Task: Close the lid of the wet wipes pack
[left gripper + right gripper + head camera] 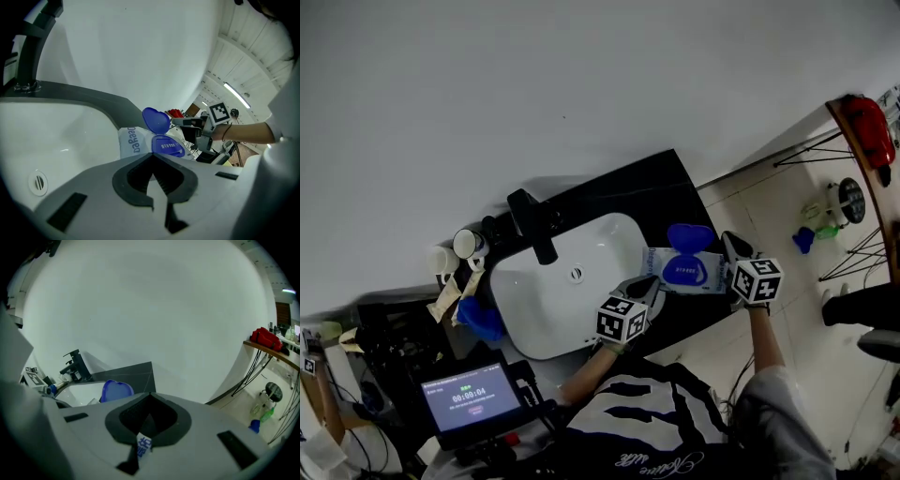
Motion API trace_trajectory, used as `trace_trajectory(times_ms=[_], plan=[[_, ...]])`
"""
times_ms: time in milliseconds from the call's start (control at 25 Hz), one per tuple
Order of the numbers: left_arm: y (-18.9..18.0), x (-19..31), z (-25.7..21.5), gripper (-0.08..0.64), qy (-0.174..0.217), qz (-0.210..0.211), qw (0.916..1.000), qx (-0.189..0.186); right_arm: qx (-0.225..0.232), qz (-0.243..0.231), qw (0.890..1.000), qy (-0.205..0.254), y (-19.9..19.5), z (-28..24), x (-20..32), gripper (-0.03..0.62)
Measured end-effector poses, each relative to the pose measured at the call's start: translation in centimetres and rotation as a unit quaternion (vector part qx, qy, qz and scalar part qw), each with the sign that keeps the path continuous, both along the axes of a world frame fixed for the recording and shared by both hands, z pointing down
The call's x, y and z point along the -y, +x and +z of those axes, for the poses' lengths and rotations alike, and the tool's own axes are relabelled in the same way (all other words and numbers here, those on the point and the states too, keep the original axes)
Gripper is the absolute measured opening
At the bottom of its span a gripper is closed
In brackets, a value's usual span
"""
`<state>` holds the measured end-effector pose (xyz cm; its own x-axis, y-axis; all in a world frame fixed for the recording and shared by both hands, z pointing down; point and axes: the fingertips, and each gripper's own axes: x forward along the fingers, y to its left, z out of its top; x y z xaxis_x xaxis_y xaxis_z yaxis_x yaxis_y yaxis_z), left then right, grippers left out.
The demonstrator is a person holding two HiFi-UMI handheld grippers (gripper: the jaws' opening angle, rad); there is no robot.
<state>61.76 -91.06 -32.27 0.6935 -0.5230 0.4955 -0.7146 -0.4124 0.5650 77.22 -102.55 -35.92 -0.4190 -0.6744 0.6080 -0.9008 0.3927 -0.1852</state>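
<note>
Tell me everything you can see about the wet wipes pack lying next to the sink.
The wet wipes pack looks like a soft white pouch with blue print and a blue oval plastic frame on top. Its blue flip lid stands open, tilted up at the wall side. The pack lies flat on the dark counter, right beside the white sink. The right gripper has its fingers shut on a bit of the pack's printed film.

White sink (534,314), black faucet (534,225), red bag (869,127)
</note>
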Motion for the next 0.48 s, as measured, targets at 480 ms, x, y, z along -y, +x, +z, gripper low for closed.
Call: trace_trajectory(times_ms=[480], plan=[[0.1,-0.2,0.1,0.000,0.002,0.006,1.0000,0.000,0.005,-0.096,0.995,-0.018,-3.9,-0.9,0.7,-0.002]])
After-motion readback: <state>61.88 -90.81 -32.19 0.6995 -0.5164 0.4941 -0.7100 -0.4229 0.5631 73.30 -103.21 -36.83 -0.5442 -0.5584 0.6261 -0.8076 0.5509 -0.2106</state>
